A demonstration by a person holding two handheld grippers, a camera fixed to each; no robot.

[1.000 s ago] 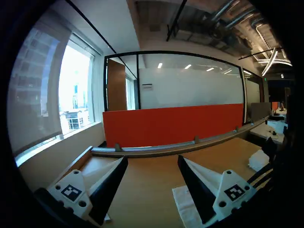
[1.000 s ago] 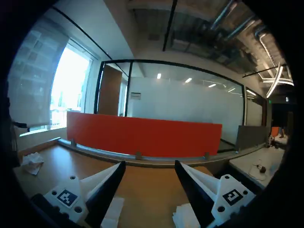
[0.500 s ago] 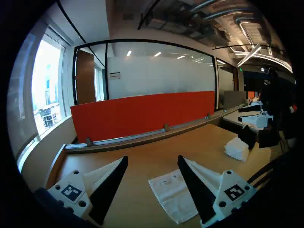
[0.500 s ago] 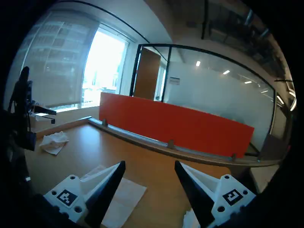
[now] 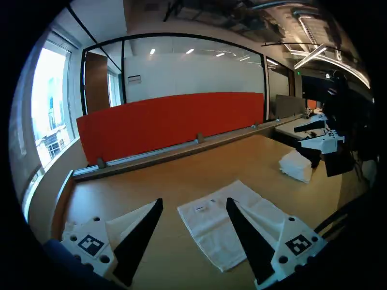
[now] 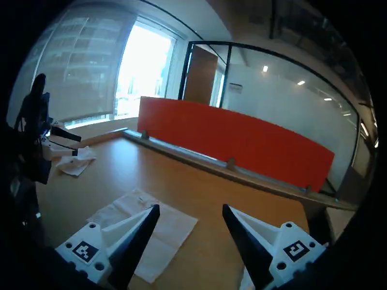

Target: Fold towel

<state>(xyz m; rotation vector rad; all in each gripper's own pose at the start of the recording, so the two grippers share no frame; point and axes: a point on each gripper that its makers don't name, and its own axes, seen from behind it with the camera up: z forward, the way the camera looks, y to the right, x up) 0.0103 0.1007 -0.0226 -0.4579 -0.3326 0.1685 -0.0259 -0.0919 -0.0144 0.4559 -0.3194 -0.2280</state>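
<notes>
The wooden surface runs wide and mostly bare up to an orange partition along its far edge. On it the towel lies spread flat in a single layer, in front of both grippers; in the right gripper view the towel sits low and to the left, partly behind that gripper's left finger.

The step in hand looks like the approach. The cloth is laid out and unfolded, and nothing has been gripped, so the task seems to be at its very start. The next move likely calls for each gripper to come down onto a corner or edge at one end of the towel, pinch a single layer without bunching it, then lift and carry that end over to meet the other.

A folded white pile rests well apart on the right, and a crumpled white cloth lies off to the far left.

The left gripper and the right gripper both hover above the surface, jaws spread wide and holding nothing.

The towel is white, thin and rectangular, with faint crease lines, soft edges and a small label near one end.
</notes>
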